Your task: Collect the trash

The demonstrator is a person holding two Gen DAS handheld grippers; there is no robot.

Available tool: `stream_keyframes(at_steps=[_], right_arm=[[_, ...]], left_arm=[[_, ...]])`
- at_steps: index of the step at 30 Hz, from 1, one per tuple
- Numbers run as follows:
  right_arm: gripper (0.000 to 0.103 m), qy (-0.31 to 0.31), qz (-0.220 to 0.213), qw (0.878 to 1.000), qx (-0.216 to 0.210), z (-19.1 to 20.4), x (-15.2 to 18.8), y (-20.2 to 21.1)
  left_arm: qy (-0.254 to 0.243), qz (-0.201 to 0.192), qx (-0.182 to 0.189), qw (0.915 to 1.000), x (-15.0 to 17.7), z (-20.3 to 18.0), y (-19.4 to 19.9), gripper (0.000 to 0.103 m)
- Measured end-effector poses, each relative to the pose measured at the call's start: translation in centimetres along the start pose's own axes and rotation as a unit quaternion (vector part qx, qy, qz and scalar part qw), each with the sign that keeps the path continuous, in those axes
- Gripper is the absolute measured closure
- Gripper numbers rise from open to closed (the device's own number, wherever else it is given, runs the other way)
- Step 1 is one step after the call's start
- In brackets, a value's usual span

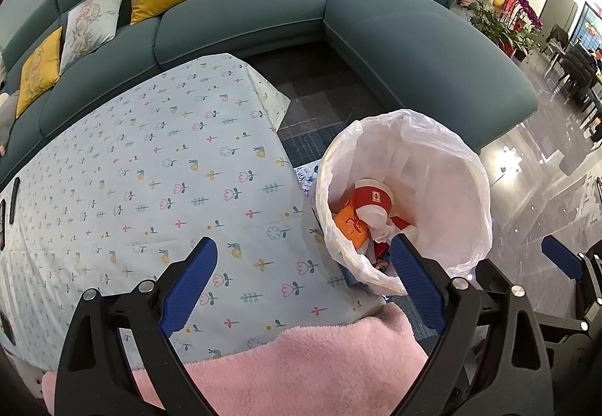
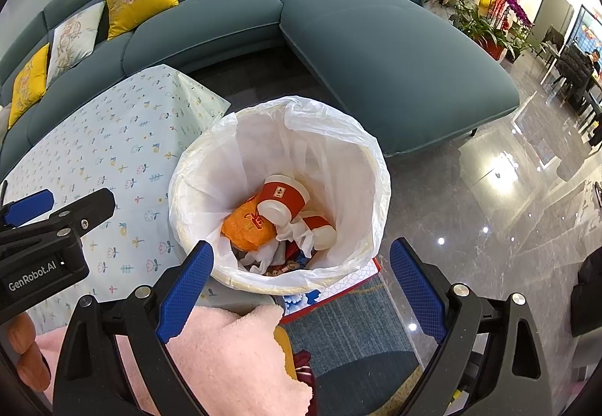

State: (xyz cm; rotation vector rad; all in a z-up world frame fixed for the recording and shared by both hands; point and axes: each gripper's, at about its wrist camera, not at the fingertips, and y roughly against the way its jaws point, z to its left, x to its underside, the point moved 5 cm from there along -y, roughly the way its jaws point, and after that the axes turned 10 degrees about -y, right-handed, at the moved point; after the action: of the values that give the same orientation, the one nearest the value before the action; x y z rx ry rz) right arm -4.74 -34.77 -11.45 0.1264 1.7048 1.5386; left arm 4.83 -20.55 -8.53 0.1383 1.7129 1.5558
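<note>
A bin lined with a white bag (image 2: 361,167) stands on the floor beside the table; it also shows in the left wrist view (image 1: 451,160). Inside lie red paper cups (image 2: 284,196), an orange wrapper (image 2: 244,228) and crumpled white tissue (image 2: 297,233). The cup (image 1: 372,199) and orange wrapper (image 1: 350,224) show in the left wrist view too. My right gripper (image 2: 301,288) is open and empty just above the bin's near rim. My left gripper (image 1: 304,284) is open and empty over the table's right edge, left of the bin.
The table has a pale blue floral cloth (image 1: 150,171). A pink fluffy towel (image 1: 301,359) lies at the near edge. A teal corner sofa (image 1: 414,51) with cushions curves behind. A blue rug (image 2: 350,325) and glossy grey floor (image 2: 489,228) lie right of the bin.
</note>
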Motion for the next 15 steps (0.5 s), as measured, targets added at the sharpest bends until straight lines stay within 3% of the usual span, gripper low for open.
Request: stream_keyframes(at_steps=[15], right_arm=[[0.012, -0.007, -0.001, 1.0, 0.0, -0.82, 0.04, 0.19]], left_arm=[[-0.013, 0.001, 0.0, 0.9999, 0.34, -0.93, 0.06, 0.014]])
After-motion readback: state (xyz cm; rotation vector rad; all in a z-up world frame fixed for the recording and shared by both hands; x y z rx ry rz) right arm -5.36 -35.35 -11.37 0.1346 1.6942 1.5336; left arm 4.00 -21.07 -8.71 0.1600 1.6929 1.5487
